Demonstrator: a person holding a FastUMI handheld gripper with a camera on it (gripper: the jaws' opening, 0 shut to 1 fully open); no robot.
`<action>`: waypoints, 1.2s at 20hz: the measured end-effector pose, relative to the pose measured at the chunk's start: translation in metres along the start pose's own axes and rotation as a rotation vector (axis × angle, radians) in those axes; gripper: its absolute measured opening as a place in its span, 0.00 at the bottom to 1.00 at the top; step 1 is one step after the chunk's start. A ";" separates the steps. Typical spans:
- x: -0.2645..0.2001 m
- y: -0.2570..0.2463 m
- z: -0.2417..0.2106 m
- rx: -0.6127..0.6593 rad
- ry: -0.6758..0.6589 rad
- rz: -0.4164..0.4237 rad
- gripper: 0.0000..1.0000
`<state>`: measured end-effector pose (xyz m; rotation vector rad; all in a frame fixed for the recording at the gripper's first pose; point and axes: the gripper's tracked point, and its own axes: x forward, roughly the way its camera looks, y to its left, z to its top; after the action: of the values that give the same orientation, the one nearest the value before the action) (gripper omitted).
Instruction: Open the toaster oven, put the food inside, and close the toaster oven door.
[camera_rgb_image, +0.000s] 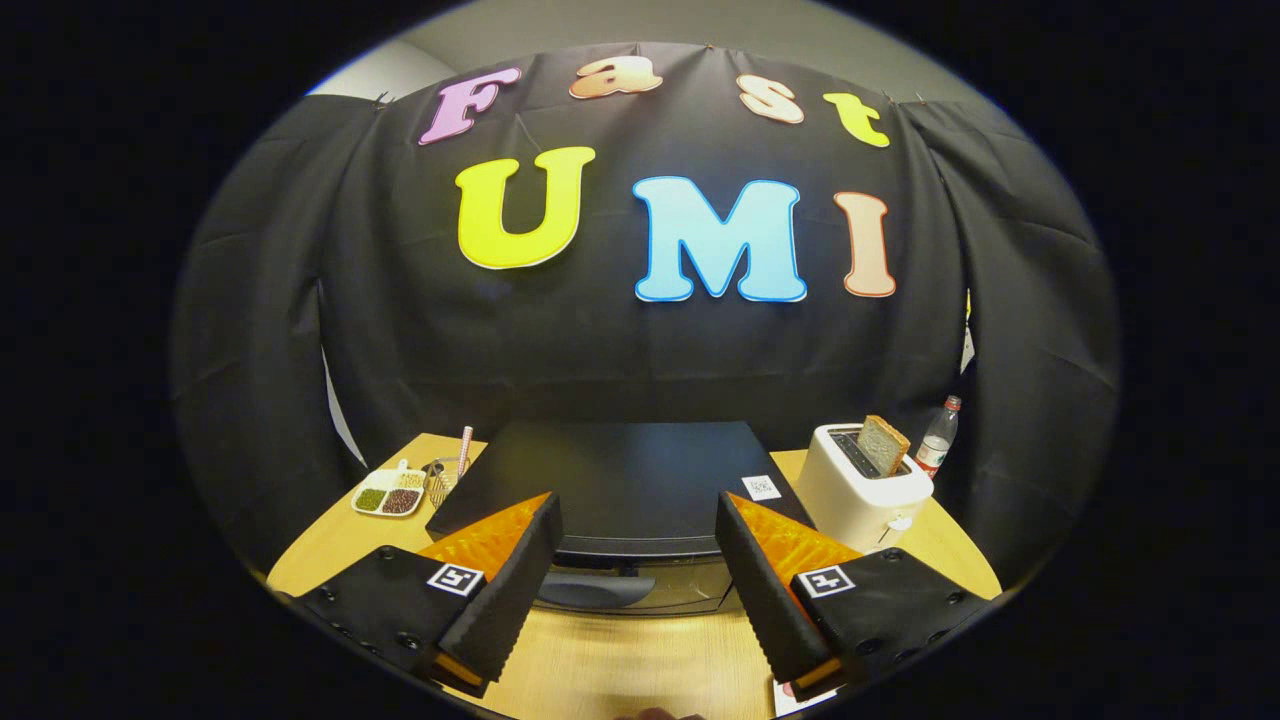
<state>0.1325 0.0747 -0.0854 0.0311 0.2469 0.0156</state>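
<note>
Black toaster oven (620, 485) door shut, beyond gripper (638, 540), fingers spread, empty.

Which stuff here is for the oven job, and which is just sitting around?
For the job: toaster oven, its door handle, and the open gripper hovering above the handle.

Just lying about: white toaster with bread slice, water bottle, snack tray, glass with straw.
</note>
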 end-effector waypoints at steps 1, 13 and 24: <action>0.004 0.001 -0.004 -0.005 0.006 0.000 0.98; 0.048 0.017 -0.067 0.011 0.176 0.002 0.98; 0.051 0.027 -0.079 -0.006 0.234 0.013 0.99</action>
<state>0.1620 0.1051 -0.1739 0.0252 0.4806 0.0326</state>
